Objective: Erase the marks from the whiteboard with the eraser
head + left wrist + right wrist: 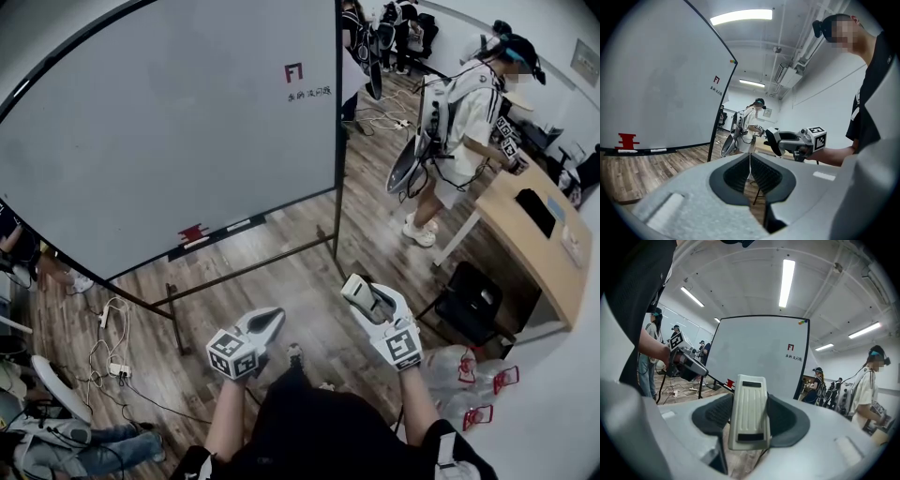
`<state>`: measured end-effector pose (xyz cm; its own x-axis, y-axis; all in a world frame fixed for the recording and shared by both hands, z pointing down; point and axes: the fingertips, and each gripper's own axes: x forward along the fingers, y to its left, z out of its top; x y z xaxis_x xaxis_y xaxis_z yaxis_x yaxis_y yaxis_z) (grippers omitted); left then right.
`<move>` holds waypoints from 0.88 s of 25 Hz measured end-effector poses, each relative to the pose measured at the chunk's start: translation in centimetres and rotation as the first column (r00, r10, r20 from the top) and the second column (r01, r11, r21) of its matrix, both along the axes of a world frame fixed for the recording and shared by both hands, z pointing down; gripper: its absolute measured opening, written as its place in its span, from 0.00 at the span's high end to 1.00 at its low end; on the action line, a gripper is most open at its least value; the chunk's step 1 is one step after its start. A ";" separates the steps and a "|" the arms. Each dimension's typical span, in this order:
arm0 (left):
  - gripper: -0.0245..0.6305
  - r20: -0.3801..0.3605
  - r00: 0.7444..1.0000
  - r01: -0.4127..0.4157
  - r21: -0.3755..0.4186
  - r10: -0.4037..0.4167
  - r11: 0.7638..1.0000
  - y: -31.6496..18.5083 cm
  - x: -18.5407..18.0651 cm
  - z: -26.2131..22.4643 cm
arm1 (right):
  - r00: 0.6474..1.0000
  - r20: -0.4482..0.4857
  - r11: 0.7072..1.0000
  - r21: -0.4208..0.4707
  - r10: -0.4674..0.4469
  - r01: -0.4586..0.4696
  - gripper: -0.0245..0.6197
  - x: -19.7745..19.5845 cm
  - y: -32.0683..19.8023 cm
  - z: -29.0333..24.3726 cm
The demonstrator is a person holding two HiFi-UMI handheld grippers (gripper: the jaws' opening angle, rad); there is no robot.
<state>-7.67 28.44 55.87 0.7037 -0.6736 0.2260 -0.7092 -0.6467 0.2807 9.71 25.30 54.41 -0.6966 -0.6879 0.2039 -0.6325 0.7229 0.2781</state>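
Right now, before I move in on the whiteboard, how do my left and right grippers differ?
The left gripper has its jaws closed together with nothing between them, while the right gripper is clamped on the white ribbed eraser. In the head view the right gripper sits a little further forward than the left gripper. Both are held low in front of the whiteboard, touching neither it nor each other.
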 end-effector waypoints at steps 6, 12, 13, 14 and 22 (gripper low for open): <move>0.94 -0.012 1.000 -0.009 -0.001 0.009 1.000 -3.1 -0.7 0.2 | 1.000 0.009 1.000 -0.009 0.018 -0.018 0.59 -0.4 -3.0 0.0; 0.94 -0.017 1.000 -0.022 0.015 0.022 1.000 -6.8 -1.1 -0.4 | 0.999 0.019 0.999 0.007 0.035 -0.035 0.59 -0.9 -6.1 -0.5; 0.94 -0.020 1.000 -0.023 0.017 0.024 1.000 -7.4 -1.2 -0.4 | 0.999 0.024 0.999 0.006 0.038 -0.038 0.59 -0.9 -6.6 -0.7; 0.94 -0.024 0.999 -0.024 0.017 0.025 1.000 -7.9 -1.3 -0.4 | 0.999 0.027 0.999 0.003 0.041 -0.041 0.59 -1.0 -7.1 -0.8; 0.94 -0.038 0.998 -0.047 0.003 0.047 0.999 -12.2 -2.3 0.1 | 0.997 0.024 0.997 -0.010 0.077 -0.077 0.59 -1.7 -11.4 -0.9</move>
